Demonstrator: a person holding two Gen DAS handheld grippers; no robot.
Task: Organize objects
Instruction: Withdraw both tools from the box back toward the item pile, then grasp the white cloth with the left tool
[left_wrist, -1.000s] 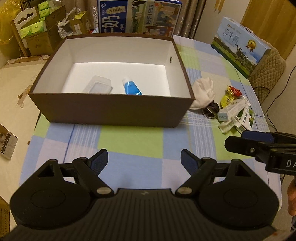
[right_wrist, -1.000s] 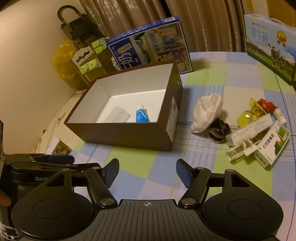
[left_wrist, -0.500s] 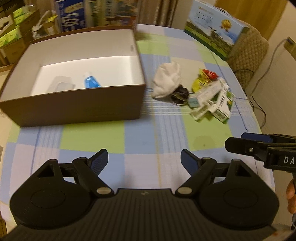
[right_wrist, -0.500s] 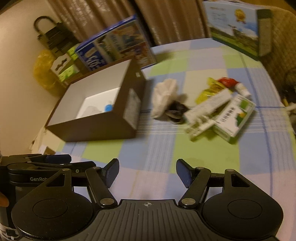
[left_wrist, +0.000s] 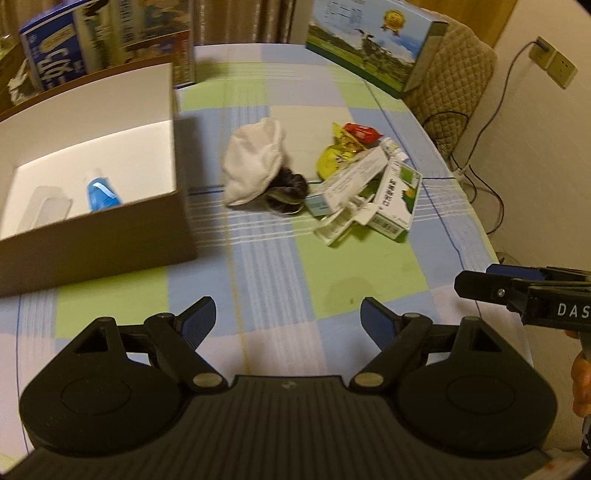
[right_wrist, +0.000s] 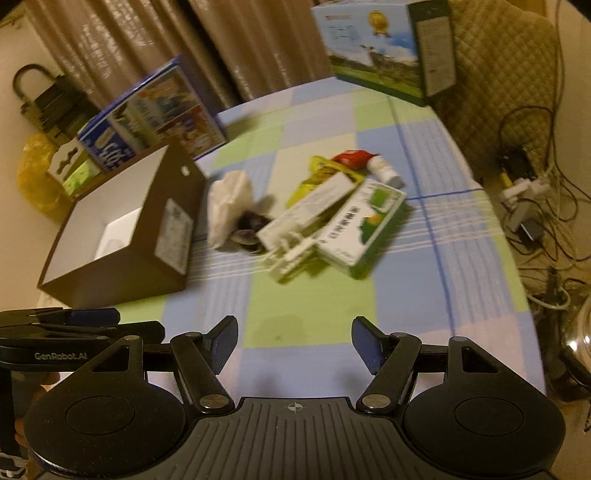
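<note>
A brown box (left_wrist: 96, 236) (right_wrist: 122, 254) with a white inside stands at the left of the checked tablecloth; a blue tube (left_wrist: 101, 192) and a clear plastic case (left_wrist: 46, 206) lie in it. To its right lies a heap: a white cloth (left_wrist: 255, 162) (right_wrist: 229, 203) over a dark round thing (left_wrist: 288, 192), a long white carton (left_wrist: 351, 181) (right_wrist: 306, 210), a green-and-white medicine box (left_wrist: 397, 199) (right_wrist: 362, 229), yellow and red packets (left_wrist: 343, 147) (right_wrist: 343, 160). My left gripper (left_wrist: 288, 317) and right gripper (right_wrist: 293, 338) both hover open over the near tablecloth, well short of the heap, holding nothing.
Two printed milk cartons stand at the back, one blue (left_wrist: 103, 40) (right_wrist: 151, 114) behind the box, one green (left_wrist: 373, 44) (right_wrist: 384, 48) at the far right. A padded chair (left_wrist: 454, 85) sits beyond the table's right edge, with cables (right_wrist: 532, 206) on the floor.
Both views have swung to the right: the box has slid to the left of each frame and the heap now sits near the middle. Both grippers stay open.
</note>
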